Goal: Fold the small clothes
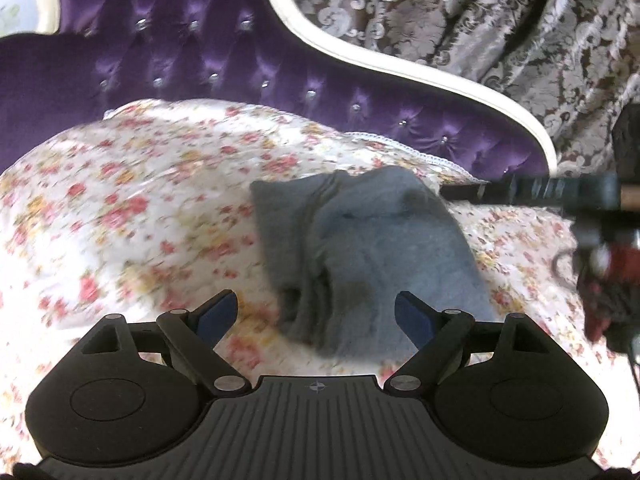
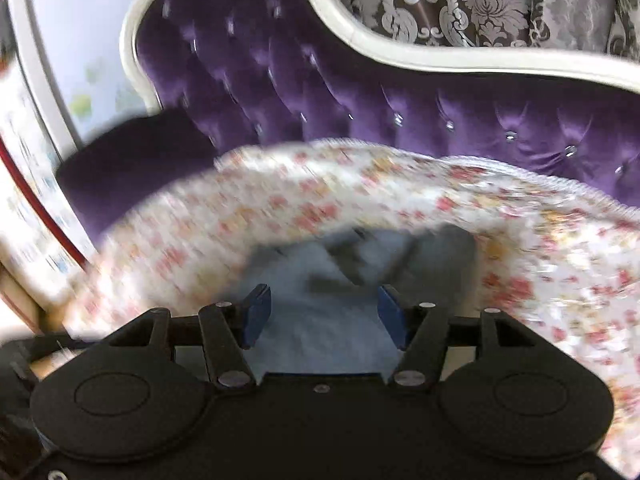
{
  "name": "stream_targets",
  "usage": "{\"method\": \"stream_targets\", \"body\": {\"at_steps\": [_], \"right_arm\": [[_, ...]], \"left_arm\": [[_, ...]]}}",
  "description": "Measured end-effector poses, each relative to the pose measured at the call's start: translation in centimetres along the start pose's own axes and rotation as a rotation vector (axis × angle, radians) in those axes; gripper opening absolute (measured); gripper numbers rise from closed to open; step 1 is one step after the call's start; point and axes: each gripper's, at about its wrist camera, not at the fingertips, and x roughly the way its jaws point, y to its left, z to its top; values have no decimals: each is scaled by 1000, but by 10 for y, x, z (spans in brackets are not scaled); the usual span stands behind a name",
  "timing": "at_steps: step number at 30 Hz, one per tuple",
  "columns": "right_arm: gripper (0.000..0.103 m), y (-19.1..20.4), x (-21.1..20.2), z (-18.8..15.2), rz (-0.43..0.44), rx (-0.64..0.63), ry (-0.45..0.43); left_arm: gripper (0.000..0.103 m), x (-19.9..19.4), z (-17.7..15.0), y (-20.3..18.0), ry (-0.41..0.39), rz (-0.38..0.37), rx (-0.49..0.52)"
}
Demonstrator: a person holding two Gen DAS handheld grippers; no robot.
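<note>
Jaws: both pairs spread wide, holding nothing. Left gripper (image 1: pixel 316 316): blue pads either side of the near end of a grey cloth (image 1: pixel 360 248). Right gripper (image 2: pixel 324 316): hangs above the same cloth (image 2: pixel 320 320), which fills the gap between its pads; view blurred.

Cloth: folded, creased, lying on a flowered bedspread (image 1: pixel 140 200). In the left view its long axis runs from the gripper away toward the purple buttoned headboard (image 1: pixel 200 52).

Left view only: the right gripper's dark body (image 1: pixel 592 200) at the right edge, near the cloth's far corner. Right view only: a pale wall (image 2: pixel 80 40) at left. Patterned curtain (image 1: pixel 480 20) behind the headboard.
</note>
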Motion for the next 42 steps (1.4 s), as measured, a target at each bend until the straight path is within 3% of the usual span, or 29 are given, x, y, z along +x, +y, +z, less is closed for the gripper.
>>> {"method": "stream_targets", "body": {"at_steps": [5,10,13,15,18,21,26,31,37,42], "right_arm": [[64,11,32,-12,-116,-156,42],[63,18,77,2,-168,-225,87],[63,26,109,23,-155,-200,93],[63,28,119,36,-84,-148,68],[63,21,109,42,47,-25,-3],[63,15,83,38,74,-11,-52],[75,-8,35,16,14,28,-118],[75,-37,15,-14,-93,86,-145],[76,-66,0,-47,-89,196,-155],[76,-70,1,-66,-66,233,-163]], "left_arm": [[86,34,-1,-2,5,79,1],[86,62,-7,18,94,113,-40],[86,58,-9,20,84,113,-24],[86,56,-11,19,89,111,-23],[86,50,-12,24,90,96,-40],[86,42,-11,28,98,77,-62],[86,22,13,29,16,82,-66],[86,30,49,30,-37,28,-124],[85,77,71,36,63,-76,-223],[82,111,71,31,148,-66,-218]]}}
